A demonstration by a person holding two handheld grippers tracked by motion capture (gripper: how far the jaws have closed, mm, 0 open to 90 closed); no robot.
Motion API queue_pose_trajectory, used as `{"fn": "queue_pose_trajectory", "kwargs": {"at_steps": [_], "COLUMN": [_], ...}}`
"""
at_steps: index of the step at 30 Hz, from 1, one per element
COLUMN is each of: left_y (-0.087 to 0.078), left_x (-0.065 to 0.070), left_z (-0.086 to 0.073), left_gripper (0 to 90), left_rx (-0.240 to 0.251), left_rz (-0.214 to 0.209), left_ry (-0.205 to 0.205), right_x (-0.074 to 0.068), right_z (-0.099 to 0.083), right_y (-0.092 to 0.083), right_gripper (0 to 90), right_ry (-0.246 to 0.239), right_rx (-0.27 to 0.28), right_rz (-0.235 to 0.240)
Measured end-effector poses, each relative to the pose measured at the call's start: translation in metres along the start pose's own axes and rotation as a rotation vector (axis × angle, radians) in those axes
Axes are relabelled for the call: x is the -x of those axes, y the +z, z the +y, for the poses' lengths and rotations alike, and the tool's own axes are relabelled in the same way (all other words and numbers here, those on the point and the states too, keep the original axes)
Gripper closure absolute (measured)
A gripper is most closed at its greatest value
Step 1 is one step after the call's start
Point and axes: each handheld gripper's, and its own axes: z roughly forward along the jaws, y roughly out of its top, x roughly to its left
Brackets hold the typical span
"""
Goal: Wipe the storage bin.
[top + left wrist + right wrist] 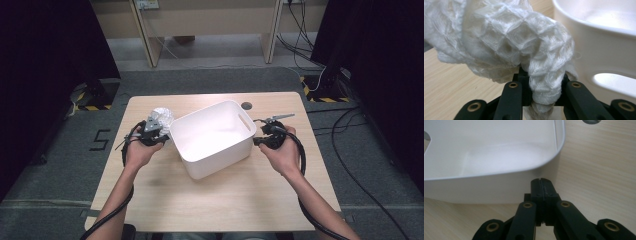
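Left gripper clamps cloth; right gripper closed against bin.

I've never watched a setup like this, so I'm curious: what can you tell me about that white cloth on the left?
The white cloth is a soft, fluffy textile with a waffle-like quilted pattern, bunched into a loose ball. One twisted fold hangs down and is pinched between the black jaws of the left gripper. It sits over the wooden table, right beside the outer wall of the white bin, at the bin's left in the high view.
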Motion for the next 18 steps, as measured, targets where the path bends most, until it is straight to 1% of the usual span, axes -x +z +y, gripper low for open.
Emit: {"fn": "queue_pose_trajectory", "kwargs": {"at_steps": [1, 2, 3, 4, 5, 6, 7, 8, 9, 10, 11, 12, 13, 14, 16, 17, 18], "left_y": [0.000, -0.002, -0.004, -0.006, -0.007, -0.007, -0.009, -0.010, -0.010, -0.011, -0.011, -0.011, -0.011, -0.013, -0.013, -0.014, -0.014], "left_x": [0.000, 0.001, 0.003, 0.005, 0.007, 0.007, 0.013, 0.016, 0.016, 0.026, 0.032, 0.036, 0.036, 0.047, 0.058, 0.065, 0.068], "left_z": [0.000, 0.000, 0.001, 0.001, 0.002, 0.002, 0.002, 0.002, 0.002, 0.002, 0.002, 0.003, 0.003, 0.004, 0.005, 0.005, 0.005], "left_gripper": [74.9, 74.9, 75.0, 75.0, 75.0, 75.0, 75.0, 75.0, 75.0, 75.0, 75.1, 75.0, 75.0, 74.9, 74.9, 74.9, 74.9], "left_rx": [0.000, -0.010, -0.015, -0.015, -0.020, -0.020, -0.021, -0.019, -0.019, -0.016, -0.018, -0.015, -0.015, -0.014, -0.004, 0.001, 0.006], "left_rz": [0.000, -0.001, -0.008, -0.016, -0.024, -0.024, -0.038, -0.043, -0.043, -0.056, -0.062, -0.069, -0.069, -0.084, -0.100, -0.115, -0.121], "left_ry": [0.000, 0.026, 0.046, 0.060, 0.075, 0.075, 0.101, 0.106, 0.106, 0.128, 0.146, 0.150, 0.150, 0.176, 0.189, 0.196, 0.199], "right_x": [0.000, -0.001, 0.000, 0.000, 0.000, -0.002, -0.003, -0.005, -0.005, -0.012, -0.016, -0.019, -0.019, -0.026, -0.030, -0.030, -0.029], "right_z": [0.000, 0.005, 0.006, 0.009, 0.011, 0.013, 0.015, 0.017, 0.017, 0.022, 0.024, 0.026, 0.026, 0.028, 0.028, 0.028, 0.028], "right_y": [0.000, 0.006, 0.008, 0.011, 0.014, 0.017, 0.020, 0.024, 0.024, 0.032, 0.034, 0.036, 0.036, 0.040, 0.042, 0.042, 0.042], "right_gripper": [89.9, 89.5, 89.4, 89.2, 89.0, 88.8, 88.8, 88.9, 88.9, 89.1, 89.1, 89.3, 89.3, 89.4, 89.2, 88.6, 87.3], "right_ry": [0.000, -0.009, -0.013, -0.003, -0.002, -0.008, -0.018, -0.019, -0.019, -0.044, -0.050, -0.059, -0.059, -0.078, -0.087, -0.087, -0.086], "right_rx": [0.000, 0.014, 0.017, 0.021, 0.024, 0.031, 0.034, 0.036, 0.036, 0.034, 0.038, 0.039, 0.039, 0.041, 0.039, 0.040, 0.043], "right_rz": [0.000, -0.023, -0.018, -0.010, -0.015, -0.021, -0.025, -0.029, -0.029, -0.042, -0.042, -0.039, -0.039, -0.044, -0.038, -0.034, -0.029]}}
